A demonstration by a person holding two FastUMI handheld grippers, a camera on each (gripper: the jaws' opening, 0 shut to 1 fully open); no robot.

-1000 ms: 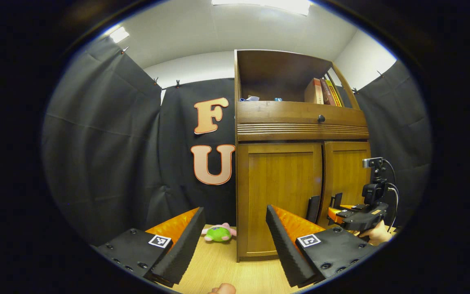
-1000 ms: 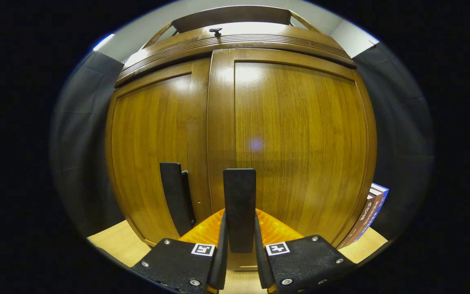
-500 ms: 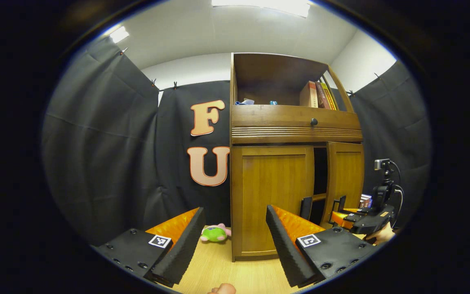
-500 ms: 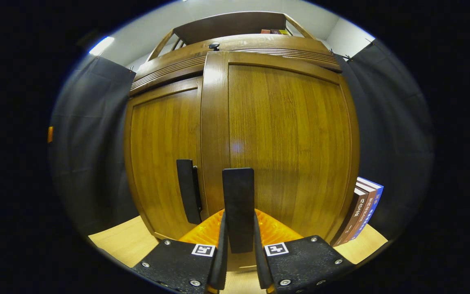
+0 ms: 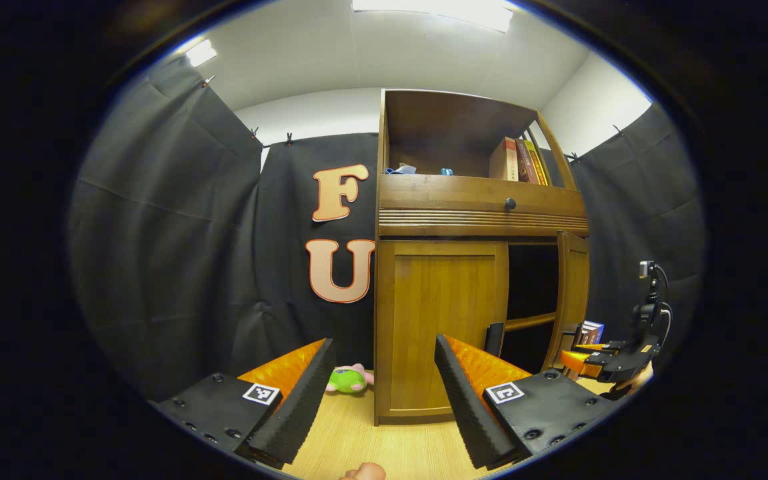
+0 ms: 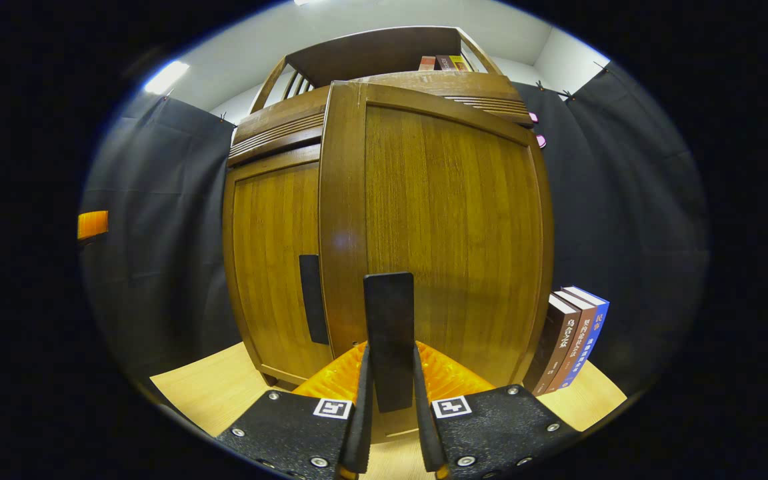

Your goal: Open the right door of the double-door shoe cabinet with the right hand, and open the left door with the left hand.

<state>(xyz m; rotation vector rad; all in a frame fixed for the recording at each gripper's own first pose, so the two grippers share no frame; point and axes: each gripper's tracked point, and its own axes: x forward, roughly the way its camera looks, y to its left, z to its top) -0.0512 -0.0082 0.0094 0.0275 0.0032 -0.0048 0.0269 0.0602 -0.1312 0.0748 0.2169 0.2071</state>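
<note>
We see the right gripper point(image 6: 389, 427) with its fingers pinched on the black handle point(image 6: 389, 340) of the right door point(image 6: 451, 240), which stands swung out from the shoe cabinet point(image 5: 451, 200) at the worktop's point(image 5: 384, 447) far edge (dark interior showing behind it). The left door point(image 5: 441, 327) sits closed, its own handle point(image 6: 313, 299) untouched. Our left gripper point(image 5: 381, 393) hovers in front, fingers spread wide, holding nothing. A green plush toy point(image 5: 348, 379) lies left of the cabinet, and books point(image 6: 574, 337) stand to its right.
</note>
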